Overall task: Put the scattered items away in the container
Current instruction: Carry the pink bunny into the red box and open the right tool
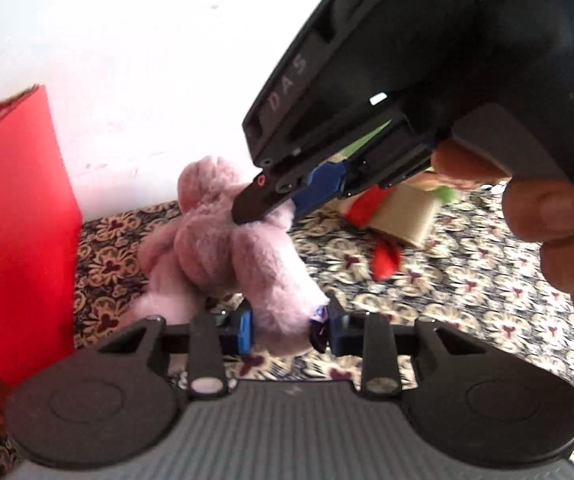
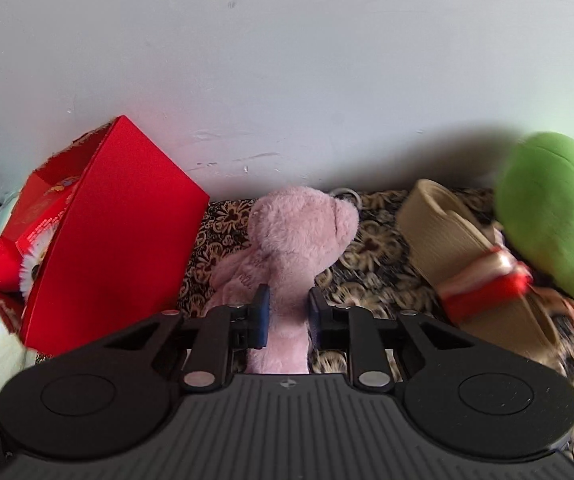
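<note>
Both claws pinch fluffy pink plush bear (image 2: pixel 287 248) beside glossy red box (image 2: pixel 127 216).

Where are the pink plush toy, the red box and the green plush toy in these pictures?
pink plush toy (image 2: pixel 303 224): right wrist view, on its fuzzy upper body.
red box (image 2: pixel 127 216): right wrist view, on its plain red side wall.
green plush toy (image 2: pixel 555 216): right wrist view, on its rounded green surface.
</note>
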{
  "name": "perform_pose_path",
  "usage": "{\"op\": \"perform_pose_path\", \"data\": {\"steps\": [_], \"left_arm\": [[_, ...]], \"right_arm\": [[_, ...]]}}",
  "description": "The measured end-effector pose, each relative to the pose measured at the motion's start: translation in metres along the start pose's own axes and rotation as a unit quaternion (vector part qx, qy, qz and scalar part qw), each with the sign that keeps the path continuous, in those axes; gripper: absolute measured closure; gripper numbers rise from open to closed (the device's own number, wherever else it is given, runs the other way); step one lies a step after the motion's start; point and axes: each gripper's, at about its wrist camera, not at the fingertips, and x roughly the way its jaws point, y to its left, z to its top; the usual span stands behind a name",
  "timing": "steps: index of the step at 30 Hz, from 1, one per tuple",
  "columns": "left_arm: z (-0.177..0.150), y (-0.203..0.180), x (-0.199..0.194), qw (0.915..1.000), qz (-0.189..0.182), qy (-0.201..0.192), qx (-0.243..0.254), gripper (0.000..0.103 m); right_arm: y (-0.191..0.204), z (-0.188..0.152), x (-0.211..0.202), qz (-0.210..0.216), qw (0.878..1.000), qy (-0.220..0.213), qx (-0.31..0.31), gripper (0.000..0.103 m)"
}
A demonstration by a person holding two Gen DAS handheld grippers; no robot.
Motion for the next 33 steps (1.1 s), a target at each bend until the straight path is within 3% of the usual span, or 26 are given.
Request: {"op": "perform_pose_path", "data": {"steps": [5, 9, 14, 18, 24, 28, 33], "left_arm": [[0.011, -0.011, -0.029, 0.9991, -0.007, -0.04, 0.013, 0.071], [0.025, -0.009, -0.059, 0.9965, 0.002, -0.082, 0.019, 0.071], [0.044, 0.015, -0.108, 0.9912, 0.031, -0.128, 0.013, 0.071], [0.05, 0.048, -0.142, 0.9857, 0.069, -0.154, -0.002, 0.071], [0.043, 0.103, -0.16, 0.9811, 0.124, -0.147, -0.02, 0.07], [0.033, 0.132, -0.149, 0.9816, 0.143, -0.123, -0.028, 0.07], [0.024, 0.157, -0.132, 0.9854, 0.131, -0.097, -0.047, 0.067]], "right_arm": [[0.006, -0.015, -0.038, -0.01, 0.999, -0.041, -0.002, 0.083], [0.022, -0.007, -0.073, 0.002, 0.997, -0.082, -0.011, 0.083], [0.057, 0.008, -0.1, 0.041, 0.99, -0.13, -0.036, 0.083], [0.099, 0.025, -0.093, 0.088, 0.984, -0.147, -0.058, 0.083], [0.159, 0.044, -0.056, 0.134, 0.978, -0.128, -0.092, 0.083], [0.184, 0.05, -0.012, 0.118, 0.983, -0.092, -0.102, 0.083], [0.194, 0.046, 0.029, 0.091, 0.989, -0.052, -0.102, 0.083]]}}
